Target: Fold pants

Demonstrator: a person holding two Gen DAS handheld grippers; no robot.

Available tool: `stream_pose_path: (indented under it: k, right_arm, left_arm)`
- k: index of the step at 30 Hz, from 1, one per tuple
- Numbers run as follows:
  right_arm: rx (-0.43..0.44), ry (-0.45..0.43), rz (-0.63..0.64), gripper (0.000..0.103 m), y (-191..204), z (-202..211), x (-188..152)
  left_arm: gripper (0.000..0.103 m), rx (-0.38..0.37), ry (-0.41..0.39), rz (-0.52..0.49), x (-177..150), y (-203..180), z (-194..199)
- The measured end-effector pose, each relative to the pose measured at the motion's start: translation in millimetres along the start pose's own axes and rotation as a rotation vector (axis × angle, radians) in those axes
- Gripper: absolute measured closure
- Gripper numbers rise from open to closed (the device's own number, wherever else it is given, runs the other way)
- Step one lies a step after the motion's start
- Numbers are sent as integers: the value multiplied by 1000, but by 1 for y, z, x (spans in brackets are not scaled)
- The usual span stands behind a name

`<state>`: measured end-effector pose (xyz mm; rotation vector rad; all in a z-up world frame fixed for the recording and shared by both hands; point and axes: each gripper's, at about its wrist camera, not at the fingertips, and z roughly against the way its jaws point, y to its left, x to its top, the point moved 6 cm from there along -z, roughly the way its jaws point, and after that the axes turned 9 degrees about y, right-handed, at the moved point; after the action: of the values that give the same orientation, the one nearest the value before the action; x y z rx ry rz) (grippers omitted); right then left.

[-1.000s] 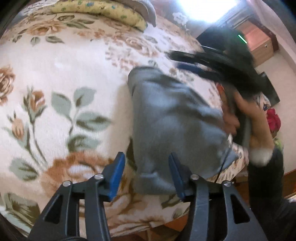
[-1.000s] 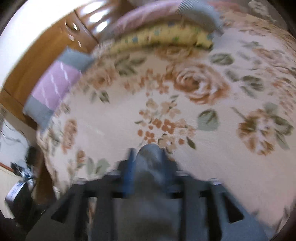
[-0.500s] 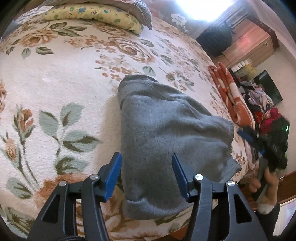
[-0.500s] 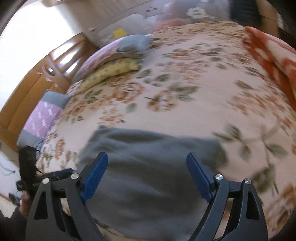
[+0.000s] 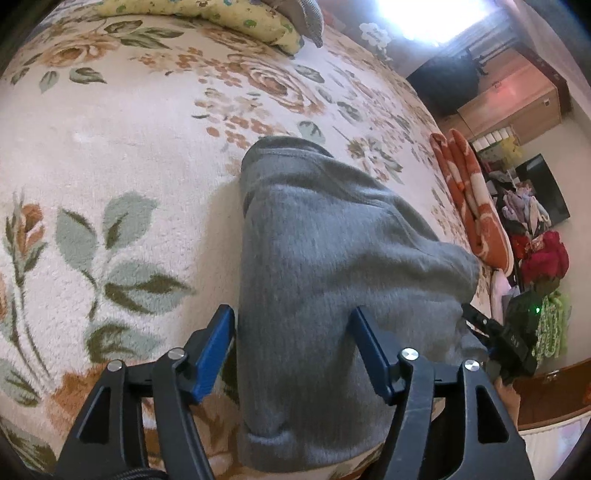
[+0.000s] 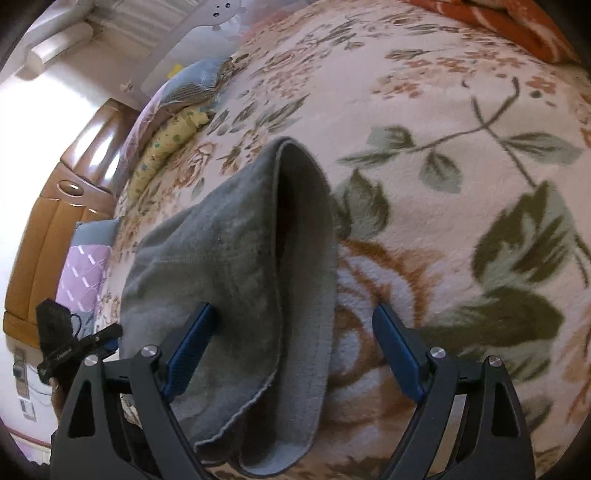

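The grey pants lie folded into a compact bundle near the front edge of a bed with a floral blanket. My left gripper is open, its blue fingers straddling the bundle's near left end. In the right wrist view the pants show stacked layers with an open fold on top. My right gripper is open over the bundle's near end, holding nothing. The right gripper also shows at the far right of the left wrist view, and the left gripper shows at the left edge of the right wrist view.
Yellow and grey pillows lie at the bed's head. An orange patterned blanket lies along the far side. A wooden headboard and a purple pillow are at left. Piled clothes stand beyond the bed.
My right gripper let go of the pants, swung away and came back low at the bundle's end, open. My left gripper stayed open, moving slightly closer to the bundle.
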<state>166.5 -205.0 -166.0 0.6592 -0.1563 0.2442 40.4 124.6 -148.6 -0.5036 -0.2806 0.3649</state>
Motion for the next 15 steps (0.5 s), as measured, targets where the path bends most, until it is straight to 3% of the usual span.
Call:
stream_pose_path:
  k: [4,6,9,13,15]
  right_arm:
    - [87,36,-11,16,9,-13,-5]
    - [96,37,-6,15,14,-21,-9]
    - [75,30,45,38,29,-26,-12]
    - [75,-1,39,54,32,-19,-12]
    - [73,-15,50,58,36,-14,-13]
  left_arm:
    - [32,-27,-15,23,5,3,-8]
    - [32,-63,22,31,4,1,-22]
    - [33,-48,31,4,3,-3,-32]
    - [72,-118,17,-24,5,-6,-22]
    - [78,-107,-5,-66,4,-10,-14]
